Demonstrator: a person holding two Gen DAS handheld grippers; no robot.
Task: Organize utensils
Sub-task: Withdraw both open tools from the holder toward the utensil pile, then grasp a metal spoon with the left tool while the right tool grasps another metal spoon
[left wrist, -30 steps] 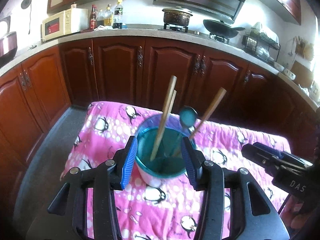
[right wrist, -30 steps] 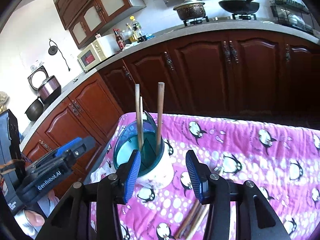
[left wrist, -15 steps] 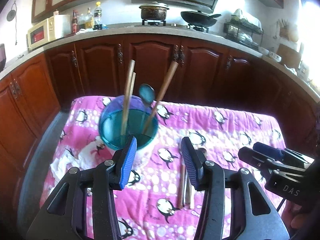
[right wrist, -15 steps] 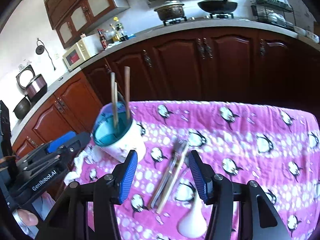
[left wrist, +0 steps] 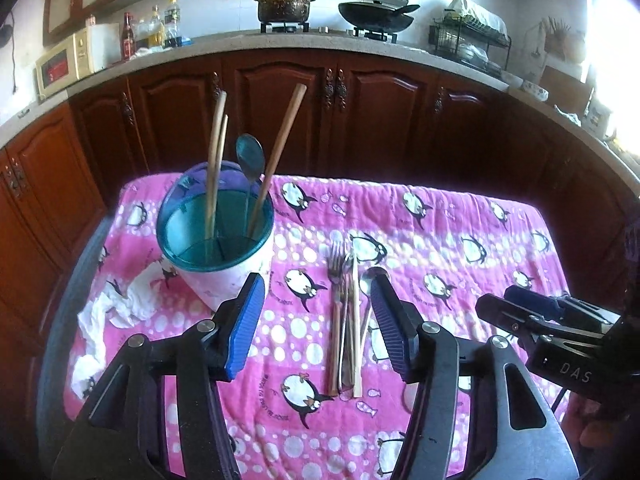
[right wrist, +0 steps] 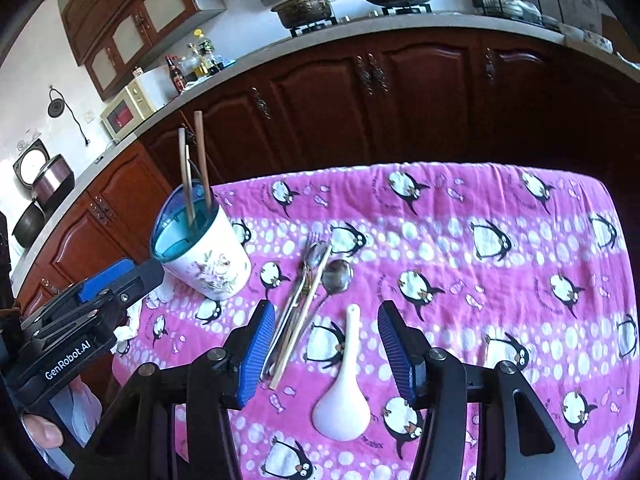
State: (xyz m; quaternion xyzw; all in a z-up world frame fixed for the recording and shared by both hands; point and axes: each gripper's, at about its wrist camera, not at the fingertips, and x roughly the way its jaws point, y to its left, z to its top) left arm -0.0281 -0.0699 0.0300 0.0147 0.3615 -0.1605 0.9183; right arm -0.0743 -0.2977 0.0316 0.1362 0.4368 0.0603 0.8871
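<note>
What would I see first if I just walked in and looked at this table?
The bright pink penguin cloth covering the table catches the eye first. On its left side stands a flowery cup with a blue rim, with chopsticks and a spoon poking out. Beside it lies a bundle of cutlery, and nearer the camera a white soup spoon lies between the open right gripper's fingers.

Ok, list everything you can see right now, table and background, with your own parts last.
cup: 1, white floral with teal rim, left on the cloth
sticks in the cup: 3, wooden
spoon in the cup: 1, dark, bowl up
cloth: 1, pink with penguins, covers the table
loose cutlery: bundle with a fork, metal spoon and pale sticks, mid-cloth
soup spoon: 1, white, right of the bundle
tissue: white, crumpled, by the cup
pot, wok, microwave: counter behind
left gripper: open, empty
right gripper: open, empty
</note>
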